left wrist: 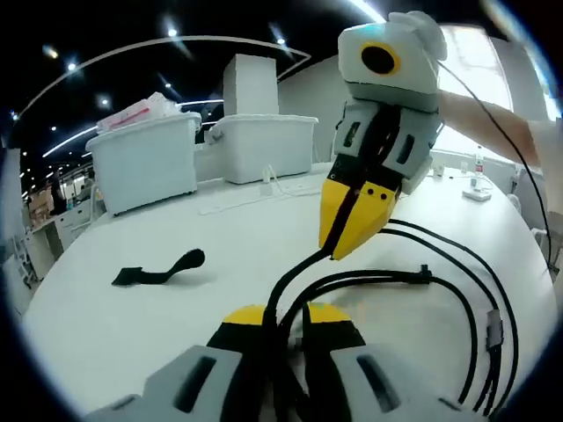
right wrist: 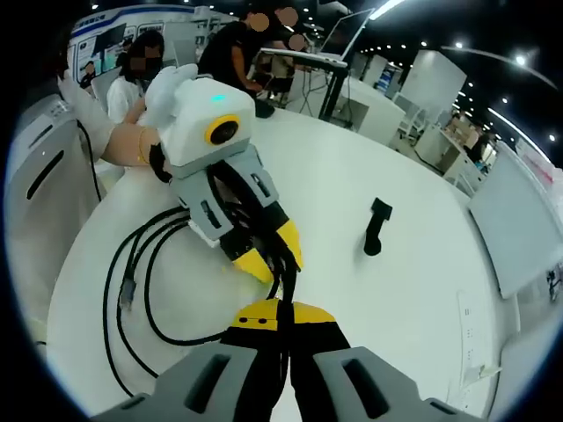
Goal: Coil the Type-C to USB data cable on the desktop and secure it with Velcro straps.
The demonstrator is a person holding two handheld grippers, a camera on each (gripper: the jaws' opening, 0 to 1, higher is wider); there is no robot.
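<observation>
While the black cable [left wrist: 457,290] lies looped on the white tabletop [left wrist: 132,325], both hand-held grippers pinch it: left [left wrist: 283,323], right [right wrist: 277,318]. A black strap [left wrist: 158,271] lies apart.

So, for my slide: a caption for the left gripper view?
Both grippers pinch the black cable on the white table; Velcro strap lies apart.

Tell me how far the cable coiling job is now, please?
Partly done. The black data cable already lies in loose loops on the white table. In hand: the left hand-held gripper and the right hand-held gripper are both shut on the cable. Left: tightening the coil and wrapping it; the black Velcro strap lies apart on the table, untouched.
</observation>
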